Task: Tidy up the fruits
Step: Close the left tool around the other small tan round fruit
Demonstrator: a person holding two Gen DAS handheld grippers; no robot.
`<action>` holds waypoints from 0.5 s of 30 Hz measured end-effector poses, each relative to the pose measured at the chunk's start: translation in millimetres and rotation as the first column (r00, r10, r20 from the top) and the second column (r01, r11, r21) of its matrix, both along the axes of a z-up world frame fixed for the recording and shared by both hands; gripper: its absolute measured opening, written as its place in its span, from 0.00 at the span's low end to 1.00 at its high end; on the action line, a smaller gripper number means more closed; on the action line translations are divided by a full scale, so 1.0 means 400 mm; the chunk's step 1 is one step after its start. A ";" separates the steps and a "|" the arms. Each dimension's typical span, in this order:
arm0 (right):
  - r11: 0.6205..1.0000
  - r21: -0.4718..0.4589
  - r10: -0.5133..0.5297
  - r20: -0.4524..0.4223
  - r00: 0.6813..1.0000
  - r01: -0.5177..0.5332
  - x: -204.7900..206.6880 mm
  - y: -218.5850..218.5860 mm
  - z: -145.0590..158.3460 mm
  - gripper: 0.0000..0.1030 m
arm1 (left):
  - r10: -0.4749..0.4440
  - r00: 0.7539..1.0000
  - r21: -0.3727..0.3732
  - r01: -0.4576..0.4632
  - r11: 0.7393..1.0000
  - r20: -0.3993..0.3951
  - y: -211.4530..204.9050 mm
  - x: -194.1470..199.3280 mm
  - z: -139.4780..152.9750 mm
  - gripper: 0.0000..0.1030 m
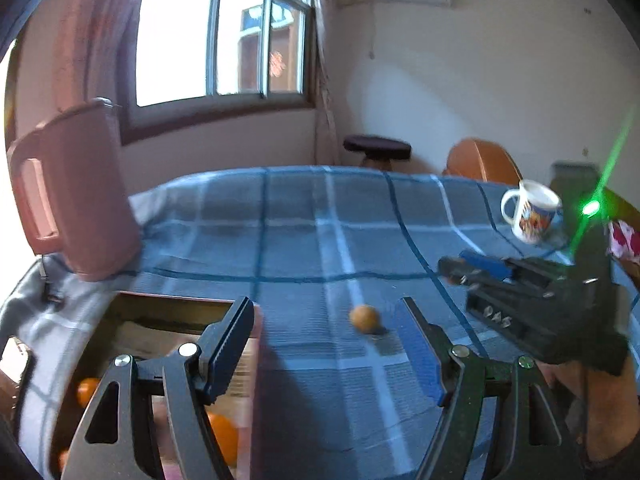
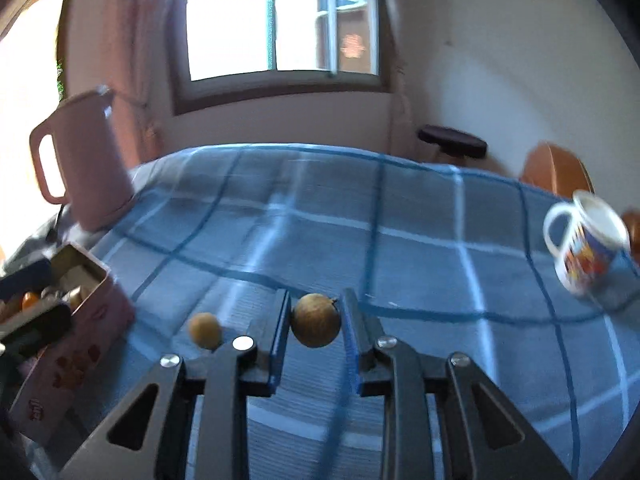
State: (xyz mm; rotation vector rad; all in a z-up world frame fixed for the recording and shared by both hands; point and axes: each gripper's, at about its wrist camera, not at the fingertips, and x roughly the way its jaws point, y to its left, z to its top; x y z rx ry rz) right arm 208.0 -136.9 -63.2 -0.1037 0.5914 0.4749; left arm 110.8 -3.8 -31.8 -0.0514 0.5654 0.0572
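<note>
A round brownish fruit (image 2: pixel 316 321) is clamped between the pads of the right hand-held gripper (image 2: pixel 316 326), jaws closed tight against its sides, and it is carried clear above the blue checked cloth (image 2: pixel 360 220) on the bench. A second, smaller yellowish fruit (image 2: pixel 205 330) is seen lying on the cloth just left of that grip. The left hand-held gripper (image 1: pixel 328 344) is held wide open with nothing between its fingers; the small fruit (image 1: pixel 364 319) shows beyond the gap. The pink tin (image 2: pixel 80 320) is placed at the left edge, lid off, with orange fruits (image 1: pixel 222 436) inside. A pink jug (image 2: pixel 86 160) is stood behind it, and a printed mug (image 2: pixel 586 244) is seen far right.
</note>
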 end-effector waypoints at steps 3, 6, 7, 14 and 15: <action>1.000 0.018 -0.019 0.000 1.000 0.019 0.005 -0.027 0.003 0.27 | -0.018 0.999 0.007 0.018 1.000 -0.042 -0.041 0.045 -0.015 0.72; 0.999 0.028 -0.026 0.007 1.000 0.025 0.005 -0.038 0.007 0.27 | -0.015 0.995 0.014 0.016 1.000 -0.102 -0.063 0.104 -0.043 0.72; 0.999 0.026 -0.024 0.010 1.000 0.024 0.003 -0.041 0.005 0.27 | -0.014 0.993 0.014 0.016 1.000 -0.121 -0.066 0.122 -0.053 0.72; 1.000 0.024 -0.018 0.013 1.000 0.018 0.002 -0.041 0.000 0.28 | -0.016 0.972 0.003 0.017 1.000 -0.233 -0.064 0.208 -0.111 0.53; 1.000 0.025 -0.018 0.012 1.000 0.017 0.002 -0.041 -0.001 0.28 | -0.024 0.966 -0.011 0.022 1.000 -0.257 -0.063 0.218 -0.120 0.48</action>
